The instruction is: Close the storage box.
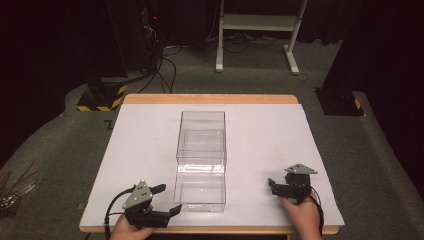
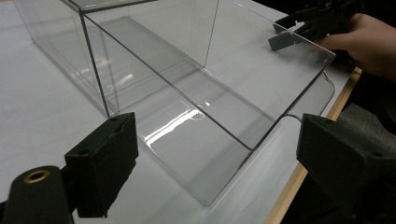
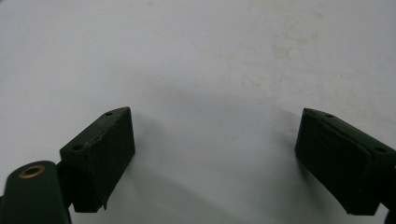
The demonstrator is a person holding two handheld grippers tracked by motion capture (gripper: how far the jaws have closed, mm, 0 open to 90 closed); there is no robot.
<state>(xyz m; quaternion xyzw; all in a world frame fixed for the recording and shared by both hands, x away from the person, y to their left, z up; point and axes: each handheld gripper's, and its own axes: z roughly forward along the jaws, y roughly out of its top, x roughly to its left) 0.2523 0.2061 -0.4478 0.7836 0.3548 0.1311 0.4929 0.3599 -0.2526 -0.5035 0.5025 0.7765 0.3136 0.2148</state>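
A clear plastic box (image 1: 201, 136) stands in the middle of the white table (image 1: 140, 150). A lower clear tray or lid (image 1: 200, 192) adjoins its near side and reaches almost to the front edge. My left gripper (image 1: 169, 199) is open just left of this clear piece, jaws pointing at it. In the left gripper view the clear piece (image 2: 210, 135) lies beyond my open left gripper (image 2: 219, 140), apart from both jaws, with the box (image 2: 140, 60) behind. My right gripper (image 1: 272, 184) is open at the front right over bare table, as my right gripper (image 3: 212, 140) shows in its own view.
The table's wooden front edge (image 1: 210, 230) is close under both hands. On the floor behind stand black posts with striped bases (image 1: 102, 102), a white frame (image 1: 257, 30) and cables. Thin rods (image 1: 15, 187) lie on the floor at the left.
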